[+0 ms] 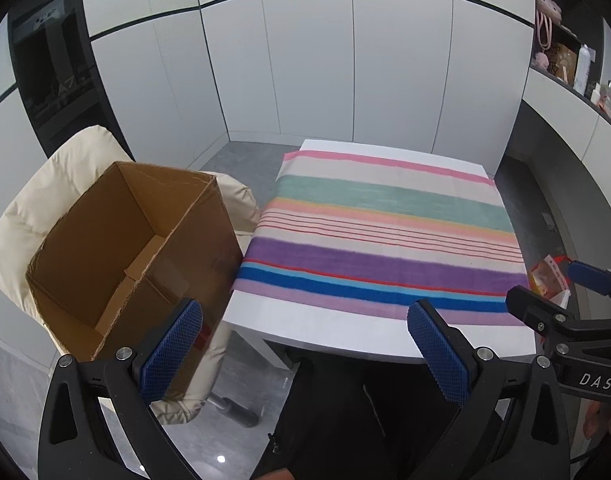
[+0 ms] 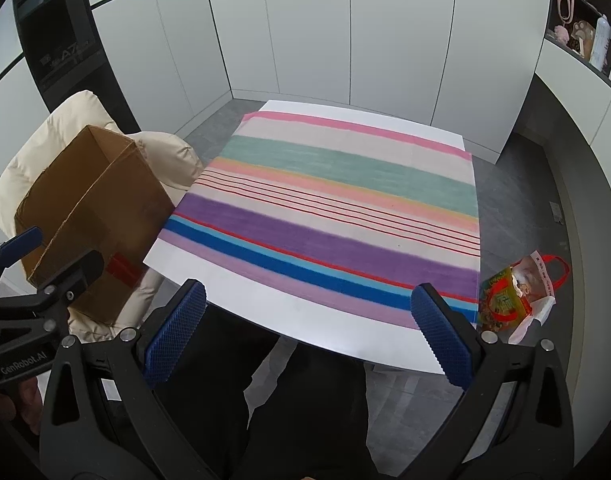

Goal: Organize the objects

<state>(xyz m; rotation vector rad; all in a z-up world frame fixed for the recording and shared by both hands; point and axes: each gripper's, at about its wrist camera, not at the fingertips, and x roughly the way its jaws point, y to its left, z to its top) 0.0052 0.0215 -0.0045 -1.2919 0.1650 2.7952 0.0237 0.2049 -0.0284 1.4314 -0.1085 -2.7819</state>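
Left gripper (image 1: 305, 344): jaws wide open, nothing between the pads, hanging over the near counter (image 1: 345, 336) edge. Right gripper (image 2: 309, 332): same, jaws spread, nothing held, just right of the left one.

Dark trousers (image 2: 305, 400) below both grippers, at the near edge.

Striped cloth (image 1: 385, 240) lies flat over most of the white counter, nothing on it.

Box (image 1: 117, 248): brown cardboard, top open, tilted, sitting on a cream padded chair (image 1: 45, 200) just left of the counter. Only a loose cardboard flap visible inside.

Bag (image 2: 517, 296): colourful, red handles, on the floor (image 2: 525, 208) just beside the counter's near right corner.

Far: white cabinet panels (image 1: 345, 60), shelf (image 2: 585, 40) with small items top right, too small to identify.
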